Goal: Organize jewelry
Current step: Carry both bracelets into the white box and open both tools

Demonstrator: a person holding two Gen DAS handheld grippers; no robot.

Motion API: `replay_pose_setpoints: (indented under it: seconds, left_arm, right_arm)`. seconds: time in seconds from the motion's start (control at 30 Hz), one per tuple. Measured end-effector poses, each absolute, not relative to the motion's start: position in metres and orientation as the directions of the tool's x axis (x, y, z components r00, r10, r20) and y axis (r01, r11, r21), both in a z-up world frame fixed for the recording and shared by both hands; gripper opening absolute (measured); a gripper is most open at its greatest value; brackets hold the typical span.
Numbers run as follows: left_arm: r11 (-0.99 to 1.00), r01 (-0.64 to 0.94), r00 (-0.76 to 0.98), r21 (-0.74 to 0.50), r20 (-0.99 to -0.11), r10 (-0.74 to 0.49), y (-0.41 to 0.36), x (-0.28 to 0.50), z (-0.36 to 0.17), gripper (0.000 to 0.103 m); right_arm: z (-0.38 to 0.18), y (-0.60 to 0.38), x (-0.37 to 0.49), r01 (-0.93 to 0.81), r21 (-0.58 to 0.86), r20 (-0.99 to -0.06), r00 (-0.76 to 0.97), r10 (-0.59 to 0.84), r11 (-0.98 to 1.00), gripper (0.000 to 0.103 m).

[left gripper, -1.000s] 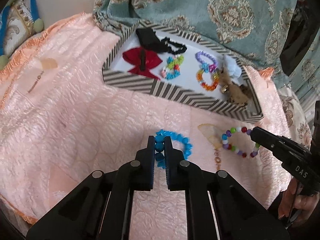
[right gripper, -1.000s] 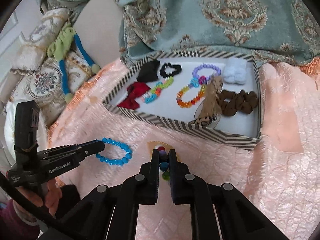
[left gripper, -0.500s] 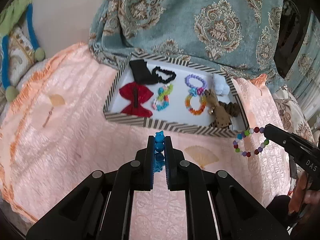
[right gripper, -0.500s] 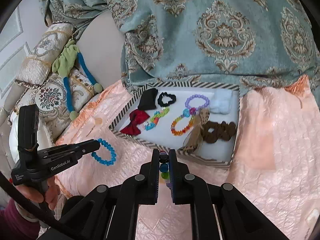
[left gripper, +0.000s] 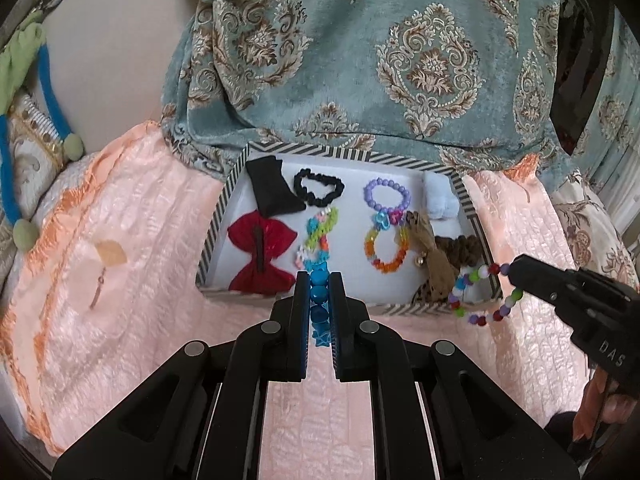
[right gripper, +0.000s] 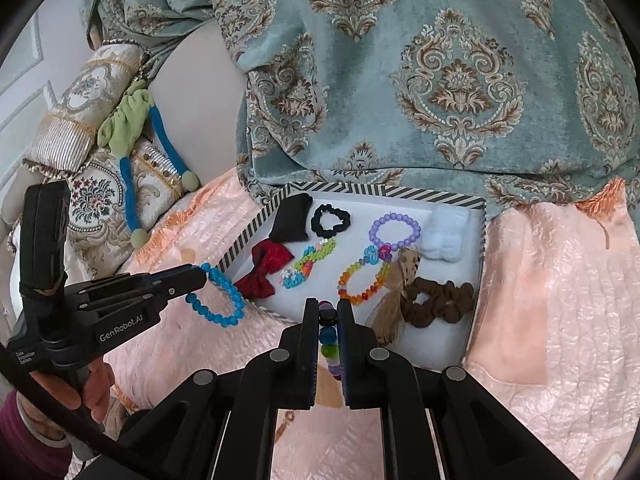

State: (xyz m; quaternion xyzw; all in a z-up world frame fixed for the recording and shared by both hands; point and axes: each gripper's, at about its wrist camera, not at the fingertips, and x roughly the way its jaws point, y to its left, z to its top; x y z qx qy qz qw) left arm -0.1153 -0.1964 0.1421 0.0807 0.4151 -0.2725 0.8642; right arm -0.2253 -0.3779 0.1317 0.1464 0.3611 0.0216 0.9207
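My left gripper is shut on a blue bead bracelet, lifted in front of the near wall of the striped box. From the right wrist view the same blue bracelet hangs off the left gripper just left of the striped box. My right gripper is shut on a multicoloured bead bracelet. In the left wrist view that multicoloured bracelet dangles from the right gripper over the box's near right corner.
The box holds a red bow, black pouch, black scrunchie, purple bracelet, orange bracelet, brown scrunchie and a pale blue fluffy piece. Peach quilt below, teal patterned fabric behind, cushions at left.
Both grippers have risen off the quilt with their bracelets, which lay flat a second ago. The box now looks smaller and further below, and the bracelets hang near its front edge.
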Motion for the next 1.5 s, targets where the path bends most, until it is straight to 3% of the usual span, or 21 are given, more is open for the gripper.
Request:
replay_pose_setpoints:
  seconds: [0.5,0.97,1.27,1.5]
  left_arm:
    - [0.85,0.518,0.482,-0.097,-0.787,-0.384,-0.221,-0.077,0.123,0.007]
    - [0.83,0.532,0.406,-0.17,-0.808,-0.426,-0.269,-0.056,0.102,0.008]
    - [0.876,0.457,0.365,-0.156,-0.865,-0.344,-0.257,-0.042,0.051,0.007]
    - [0.878,0.462,0.384,-0.123,-0.865,-0.324,-0.257,-0.048,0.047,0.009]
  right_arm:
    - [0.093,-0.378,-0.174,0.076,0.369,-0.681,0.701,0.214,0.926,0.008]
    - [0.045,-0.406,-0.166,0.176,0.323,-0.764,0.628,0.146,0.93,0.008]
    - [0.034,-0.409,-0.166,0.182,0.322,-0.776,0.613,0.149,0.929,0.008]
    - [0.029,-0.41,-0.164,0.19,0.318,-0.784,0.604,0.145,0.929,0.008]
